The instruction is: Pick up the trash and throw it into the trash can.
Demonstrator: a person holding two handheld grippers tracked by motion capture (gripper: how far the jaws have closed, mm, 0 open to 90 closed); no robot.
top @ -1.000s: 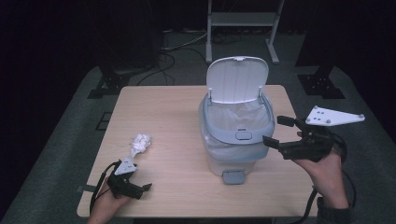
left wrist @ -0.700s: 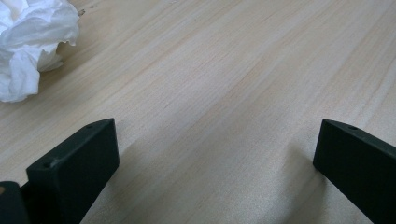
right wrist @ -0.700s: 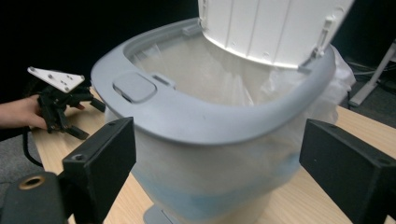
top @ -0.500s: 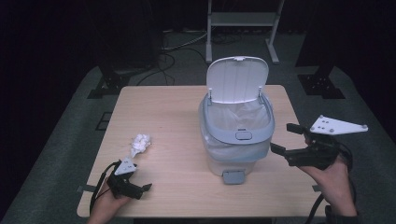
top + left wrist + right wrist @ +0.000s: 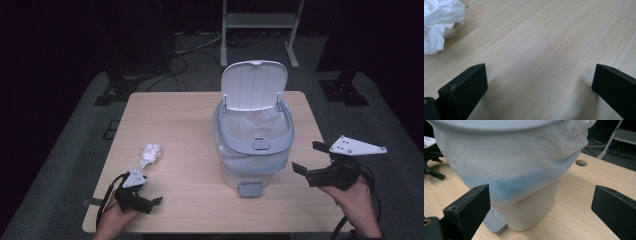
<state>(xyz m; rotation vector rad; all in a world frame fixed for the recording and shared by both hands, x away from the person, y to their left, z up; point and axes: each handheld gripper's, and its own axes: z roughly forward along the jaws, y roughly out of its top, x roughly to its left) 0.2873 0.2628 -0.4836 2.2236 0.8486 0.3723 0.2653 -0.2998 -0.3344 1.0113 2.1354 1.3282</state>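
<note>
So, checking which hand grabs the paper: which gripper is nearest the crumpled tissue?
The left gripper, resting just below the crumpled tissue; the right gripper sits beyond the bin.

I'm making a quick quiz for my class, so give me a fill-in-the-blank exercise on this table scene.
1. The lid of the bin stands ____.
2. The crumpled tissue lies on the table near the ____ gripper.
3. The right gripper has its jaws ____, nothing between them.
4. The bin is lined with a white ____.

Missing words: open; left; open; bag
</note>
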